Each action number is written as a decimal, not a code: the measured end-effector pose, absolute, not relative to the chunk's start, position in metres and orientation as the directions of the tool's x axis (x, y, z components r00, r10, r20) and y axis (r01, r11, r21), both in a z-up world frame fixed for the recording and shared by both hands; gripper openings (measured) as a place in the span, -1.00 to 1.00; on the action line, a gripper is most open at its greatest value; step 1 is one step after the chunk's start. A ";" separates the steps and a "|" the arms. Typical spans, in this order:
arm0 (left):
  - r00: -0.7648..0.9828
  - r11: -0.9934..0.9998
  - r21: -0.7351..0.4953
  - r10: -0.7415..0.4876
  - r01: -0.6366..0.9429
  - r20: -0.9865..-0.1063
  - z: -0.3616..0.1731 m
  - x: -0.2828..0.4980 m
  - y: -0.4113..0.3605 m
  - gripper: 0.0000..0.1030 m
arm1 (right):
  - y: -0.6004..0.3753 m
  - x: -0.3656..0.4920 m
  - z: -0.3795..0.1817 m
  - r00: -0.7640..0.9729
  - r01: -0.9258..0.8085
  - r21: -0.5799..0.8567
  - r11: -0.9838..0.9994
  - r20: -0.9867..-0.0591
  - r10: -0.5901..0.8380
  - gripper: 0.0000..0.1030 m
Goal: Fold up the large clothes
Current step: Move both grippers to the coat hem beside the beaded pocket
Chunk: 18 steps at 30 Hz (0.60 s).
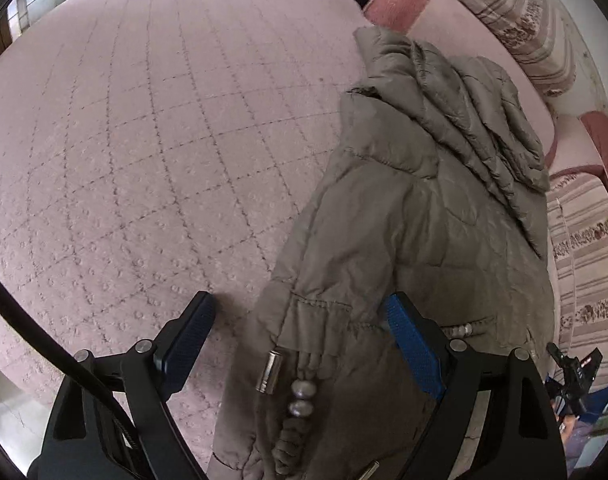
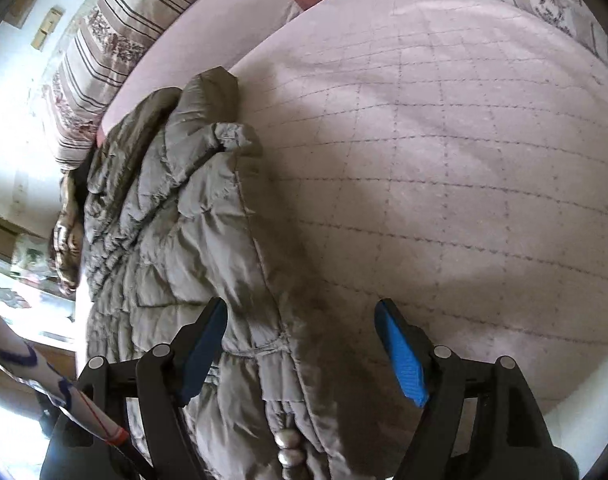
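Left wrist view, jacket (image 1: pixel 404 220) between spread left hand-held gripper (image 1: pixel 299 322) fingers

My left gripper (image 1: pixel 299 344) hangs over the near end of the olive quilted jacket (image 1: pixel 416 216), its fingers (image 1: pixel 412 344) spread wide, one on each side of the waist. The left finger sits above the pink quilted bedspread (image 1: pixel 143 140), the right above the jacket's body. A drawstring with metal beads (image 1: pixel 301 398) and a metal cylinder toggle (image 1: pixel 268 372) lies between them. The hood lies bunched at the far right, near striped cushions (image 1: pixel 516 16).
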State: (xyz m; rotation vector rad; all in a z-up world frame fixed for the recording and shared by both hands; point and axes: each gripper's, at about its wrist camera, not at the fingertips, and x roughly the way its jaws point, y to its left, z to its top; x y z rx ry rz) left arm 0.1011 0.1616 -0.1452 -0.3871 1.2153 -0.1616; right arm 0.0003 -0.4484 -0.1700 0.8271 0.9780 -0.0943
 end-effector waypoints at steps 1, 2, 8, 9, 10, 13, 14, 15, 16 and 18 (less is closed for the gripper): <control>0.331 0.908 -0.414 -0.372 -0.063 -0.867 -0.145 0.099 0.159 0.67 | -0.447 0.000 -0.171 0.582 0.406 0.602 0.688 -0.751 0.312 0.57; 0.315 0.891 -0.451 -0.415 -0.049 -0.854 -0.145 0.095 0.157 0.67 | -0.447 -0.002 -0.172 0.582 0.396 0.614 0.683 -0.743 0.331 0.57; 0.283 0.869 -0.495 -0.476 0.008 -0.832 -0.142 0.061 0.149 0.67 | -0.430 -0.017 -0.174 0.536 0.330 0.653 0.681 -0.724 0.435 0.57; 0.288 0.860 -0.510 -0.492 0.013 -0.822 -0.141 0.055 0.150 0.67 | -0.427 -0.022 -0.174 0.526 0.324 0.658 0.680 -0.723 0.448 0.57; 0.294 0.850 -0.527 -0.508 0.018 -0.810 -0.140 0.050 0.152 0.67 | -0.425 -0.027 -0.175 0.519 0.320 0.663 0.676 -0.720 0.460 0.57; 0.317 0.829 -0.559 -0.538 0.029 -0.781 -0.139 0.039 0.157 0.67 | -0.422 -0.040 -0.179 0.511 0.313 0.682 0.661 -0.708 0.488 0.56; 0.322 0.823 -0.567 -0.546 0.034 -0.773 -0.139 0.037 0.158 0.67 | -0.421 -0.044 -0.180 0.512 0.312 0.689 0.654 -0.702 0.495 0.54; 0.327 0.816 -0.576 -0.555 0.037 -0.765 -0.139 0.034 0.160 0.67 | -0.420 -0.049 -0.182 0.512 0.313 0.703 0.638 -0.691 0.511 0.50; 0.332 0.809 -0.587 -0.565 0.040 -0.755 -0.139 0.032 0.161 0.67 | -0.419 -0.052 -0.183 0.513 0.313 0.714 0.627 -0.682 0.521 0.48; 0.337 0.795 -0.605 -0.584 0.053 -0.738 -0.139 0.030 0.160 0.65 | -0.416 -0.058 -0.183 0.516 0.310 0.721 0.620 -0.675 0.527 0.42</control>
